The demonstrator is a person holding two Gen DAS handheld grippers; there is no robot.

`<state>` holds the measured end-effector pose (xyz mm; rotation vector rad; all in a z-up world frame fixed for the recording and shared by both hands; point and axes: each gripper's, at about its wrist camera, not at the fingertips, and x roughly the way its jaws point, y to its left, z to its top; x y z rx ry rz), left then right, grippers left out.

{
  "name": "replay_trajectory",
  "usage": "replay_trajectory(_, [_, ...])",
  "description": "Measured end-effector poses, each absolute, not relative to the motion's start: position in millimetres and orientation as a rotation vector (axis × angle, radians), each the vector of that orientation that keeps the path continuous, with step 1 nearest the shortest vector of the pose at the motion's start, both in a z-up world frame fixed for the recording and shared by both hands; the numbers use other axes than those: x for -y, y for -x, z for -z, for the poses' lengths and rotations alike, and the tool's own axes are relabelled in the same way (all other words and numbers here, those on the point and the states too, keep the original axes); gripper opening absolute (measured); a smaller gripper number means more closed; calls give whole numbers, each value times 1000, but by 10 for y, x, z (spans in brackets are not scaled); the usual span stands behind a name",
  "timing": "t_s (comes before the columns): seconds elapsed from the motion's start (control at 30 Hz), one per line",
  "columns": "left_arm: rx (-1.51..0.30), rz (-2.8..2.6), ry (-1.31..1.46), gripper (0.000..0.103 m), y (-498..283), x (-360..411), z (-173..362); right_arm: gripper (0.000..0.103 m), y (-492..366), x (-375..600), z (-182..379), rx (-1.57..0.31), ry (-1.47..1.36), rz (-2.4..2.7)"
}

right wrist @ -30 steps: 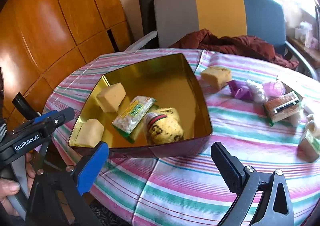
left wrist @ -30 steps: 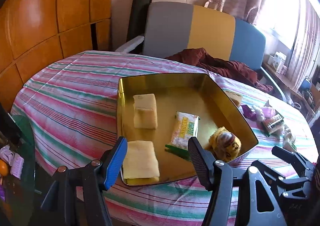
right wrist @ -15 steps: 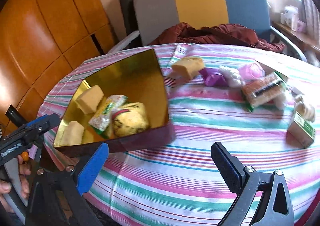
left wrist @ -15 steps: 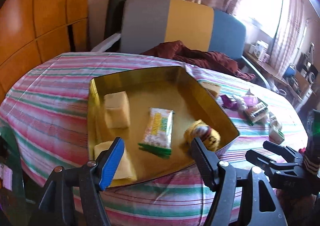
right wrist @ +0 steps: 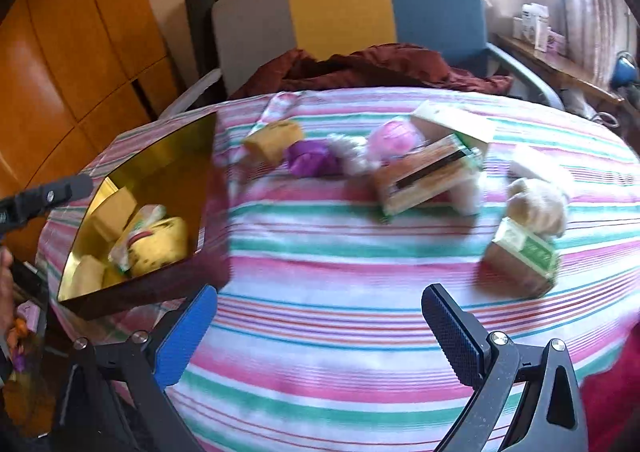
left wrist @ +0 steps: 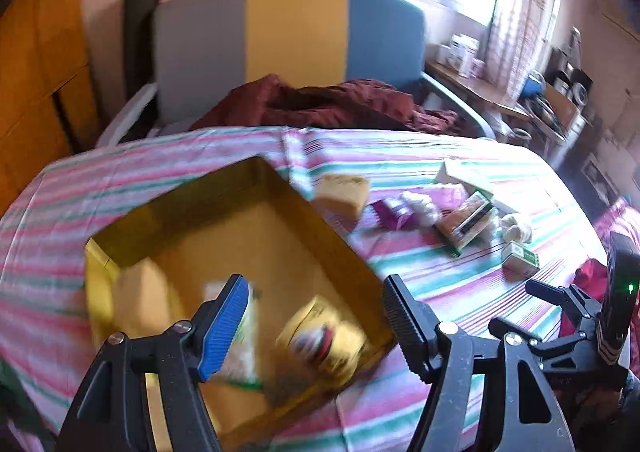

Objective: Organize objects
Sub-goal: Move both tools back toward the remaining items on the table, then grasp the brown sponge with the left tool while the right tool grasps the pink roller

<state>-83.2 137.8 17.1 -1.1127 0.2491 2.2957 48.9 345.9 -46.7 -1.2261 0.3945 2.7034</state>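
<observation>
Our left gripper (left wrist: 312,320) hangs over the near end of the gold tin (left wrist: 224,188), jaws spread wide with nothing between them, having just been opening; our right gripper (right wrist: 320,328) hovers above bare striped tablecloth (right wrist: 340,264) near the table's front edge, its jaws also wide apart and empty. Inside the tin, at its near end, we see a yellow plush toy (right wrist: 160,244), a snack packet (right wrist: 140,220) and pale sponge blocks (right wrist: 114,208), all blurred. The tin sits at the table's left edge. Beyond the right gripper, across the middle of the table toward its far edge, lie a yellow sponge (right wrist: 276,136), a purple wrapper (right wrist: 312,158), a pink bundle (right wrist: 394,136), a brown packet (right wrist: 424,178), a cream plush (right wrist: 536,204) and a small green-labelled box (right wrist: 524,256), the last nearest the right-hand edge; a striped chair (right wrist: 340,0) stands behind the table.
</observation>
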Motion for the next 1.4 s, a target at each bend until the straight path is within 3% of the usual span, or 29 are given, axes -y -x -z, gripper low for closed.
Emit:
replay_trajectory(0.27, [-387,-2126,1096,70,1404,-2185,-87,103,-449,-3651,501,-422,1228,-2709])
replay_trajectory(0.53, [-511,-2030,1218,70,1976,-2755,377,103,-435,-3787,582,-490,1247,-2737])
replay_trajectory(0.93, [-561,-1971,1379,69,2419,-3002,927,103,-363,-3918,717,-572,1287,-2716])
replay_trajectory(1.1, [-618,-2036,1327,49,2394,-2931,950,103,-337,-3941,784,-577,1306,-2693])
replay_trajectory(1.4, [-519,-2083,1211,42,2272,-2757,705,103,-311,-3990,793,-588,1302,-2658])
